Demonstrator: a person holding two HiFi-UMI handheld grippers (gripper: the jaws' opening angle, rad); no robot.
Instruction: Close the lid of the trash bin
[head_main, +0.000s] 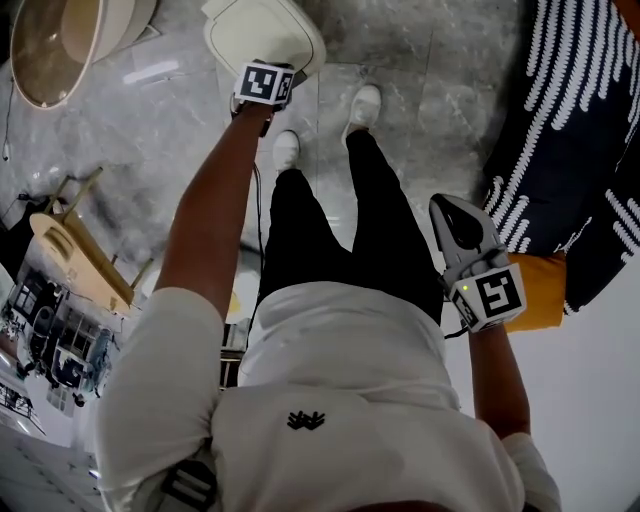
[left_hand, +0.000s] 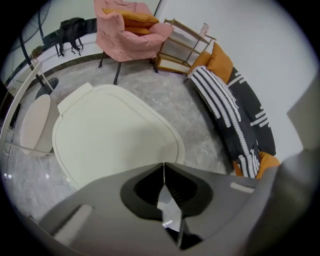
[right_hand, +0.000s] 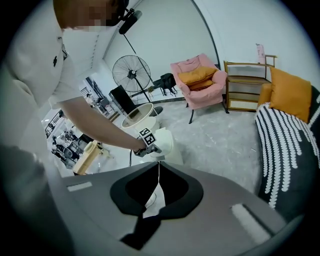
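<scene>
The trash bin's cream lid (head_main: 265, 30) lies flat on the bin, at the top of the head view. In the left gripper view the lid (left_hand: 110, 135) fills the middle, seen from just above. My left gripper (head_main: 264, 84) is held out at arm's length over the lid's near edge. Its jaws (left_hand: 163, 164) are shut with nothing between them. The right gripper view shows that gripper's marker cube (right_hand: 148, 140) against the bin (right_hand: 165, 142). My right gripper (head_main: 441, 207) hangs by the person's right leg, away from the bin, shut and empty (right_hand: 159, 162).
A round beige tub (head_main: 60, 40) stands left of the bin. A black-and-white striped sofa (head_main: 570, 130) with orange cushions (left_hand: 217, 62) runs along the right. A pink armchair (left_hand: 127, 30), a wooden shelf (left_hand: 182, 47) and a standing fan (right_hand: 131, 75) are farther off. The person's shoes (head_main: 287, 148) stand near the bin.
</scene>
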